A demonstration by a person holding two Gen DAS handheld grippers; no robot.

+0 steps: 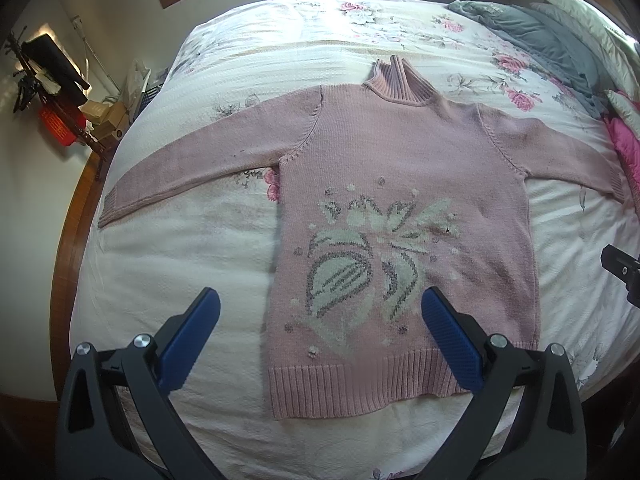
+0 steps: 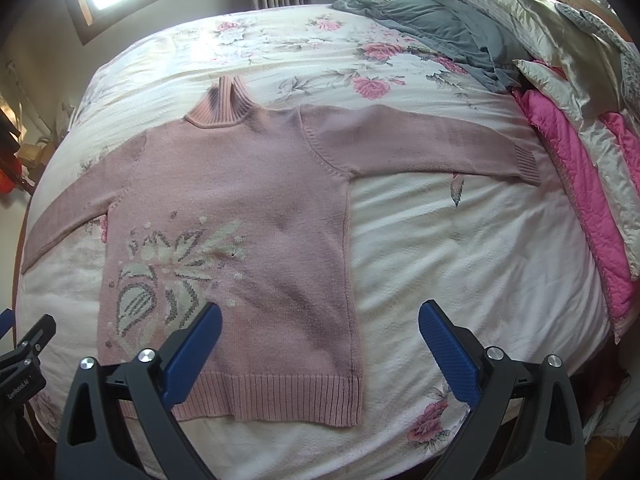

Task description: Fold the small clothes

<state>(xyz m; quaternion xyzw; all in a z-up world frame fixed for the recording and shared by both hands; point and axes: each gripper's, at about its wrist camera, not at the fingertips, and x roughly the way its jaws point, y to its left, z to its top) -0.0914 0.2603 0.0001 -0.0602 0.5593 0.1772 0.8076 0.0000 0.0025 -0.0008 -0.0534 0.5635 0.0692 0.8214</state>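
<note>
A floral bedspread stretches ahead of both claws. On it, a pink turtleneck sweater lies flat, sleeves spread, its ribbed hem just ahead of the left claw and ahead-left of the right claw. Both claws gape wide, holding nothing.

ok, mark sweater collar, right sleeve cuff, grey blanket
sweater collar [image 1: 396, 80], left wrist view, ribbed neck.
right sleeve cuff [image 2: 525, 165], right wrist view, ribbed end.
grey blanket [image 2: 436, 28], right wrist view, middle of the folds.
</note>
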